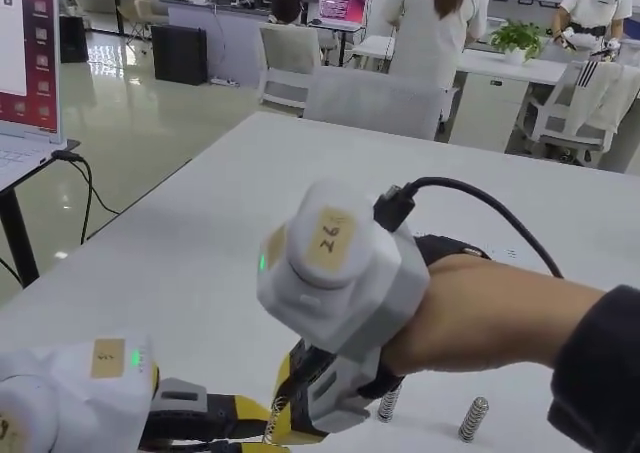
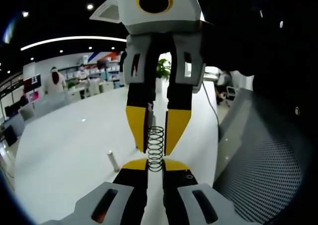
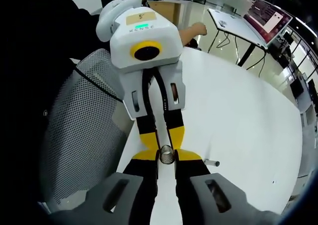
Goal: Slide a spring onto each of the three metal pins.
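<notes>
Between the jaw tips: one spring [image 2: 155,148] was held above the table [image 1: 200,273], spanning the gap from one gripper to the other.
Left gripper [image 2: 155,166]: its jaws were clenched on the spring's near end.
Right gripper [image 3: 167,158]: it met the left head-on, with its jaws pinched around the spring's far end. Which of the two carried the weight could not be told.
Spring axis: it ran along the line joining the two grippers, roughly level with the table rather than upright.
Pin [image 2: 113,160]: a short metal pin sat bare on the table, off to the left of the jaws in the left gripper view and just to the right of them in the right gripper view. It seemed to stand upright, though that was not certain.
Coming move: judging from this, the spring had to be tipped onto the pin's axis and carried sideways and down. Neither gripper looked clearly nearer.
Other springs [image 1: 389,401]: two stood upright on the table near the person's right wrist. Whether pins were inside them could not be seen.
Writing: a paper tag [image 1: 332,238] on the right gripper read "26" in handwriting. The printing on the left gripper's tag was too small to read.
</notes>
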A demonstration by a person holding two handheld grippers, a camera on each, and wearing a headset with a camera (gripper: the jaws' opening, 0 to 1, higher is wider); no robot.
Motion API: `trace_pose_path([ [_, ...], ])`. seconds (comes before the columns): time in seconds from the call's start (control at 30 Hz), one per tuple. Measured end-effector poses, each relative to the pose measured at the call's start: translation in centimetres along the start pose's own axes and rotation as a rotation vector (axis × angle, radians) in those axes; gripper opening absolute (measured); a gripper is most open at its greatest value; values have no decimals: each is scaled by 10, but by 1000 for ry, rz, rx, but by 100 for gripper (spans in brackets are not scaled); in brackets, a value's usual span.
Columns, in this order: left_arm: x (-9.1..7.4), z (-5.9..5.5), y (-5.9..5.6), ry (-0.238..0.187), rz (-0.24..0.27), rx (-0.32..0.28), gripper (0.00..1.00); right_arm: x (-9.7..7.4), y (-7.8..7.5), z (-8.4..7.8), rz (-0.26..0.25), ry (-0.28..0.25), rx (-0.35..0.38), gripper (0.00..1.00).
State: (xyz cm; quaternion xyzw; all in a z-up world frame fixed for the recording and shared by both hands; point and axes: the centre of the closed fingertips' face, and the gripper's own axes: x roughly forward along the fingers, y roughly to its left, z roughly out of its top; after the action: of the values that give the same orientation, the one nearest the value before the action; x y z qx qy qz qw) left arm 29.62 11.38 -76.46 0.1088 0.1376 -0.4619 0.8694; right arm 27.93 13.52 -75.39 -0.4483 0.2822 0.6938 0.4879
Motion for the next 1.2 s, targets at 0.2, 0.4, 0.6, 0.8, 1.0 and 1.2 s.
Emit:
trace_pose_path([
  [0.2, 1, 2, -1, -1, -6, 3, 2, 2, 0, -3, 4, 14, 5, 9],
  [0.4, 2, 4, -2, 9, -10, 19, 2, 2, 0, -4, 6, 21, 9, 9],
  [0.6, 3, 3, 0, 4, -8, 3, 3, 2, -1, -5, -2, 28, 11, 8],
  [0.8, 3, 3, 2, -3, 0, -16, 8, 2, -2, -6, -1, 28, 21, 8],
  [1.0, 3, 0, 4, -3, 8, -30, 13, 2, -3, -8, -3, 30, 30, 8],
  [1.2, 1, -6, 6, 2, 21, -53, 21, 0, -7, -12, -11, 36, 39, 8],
])
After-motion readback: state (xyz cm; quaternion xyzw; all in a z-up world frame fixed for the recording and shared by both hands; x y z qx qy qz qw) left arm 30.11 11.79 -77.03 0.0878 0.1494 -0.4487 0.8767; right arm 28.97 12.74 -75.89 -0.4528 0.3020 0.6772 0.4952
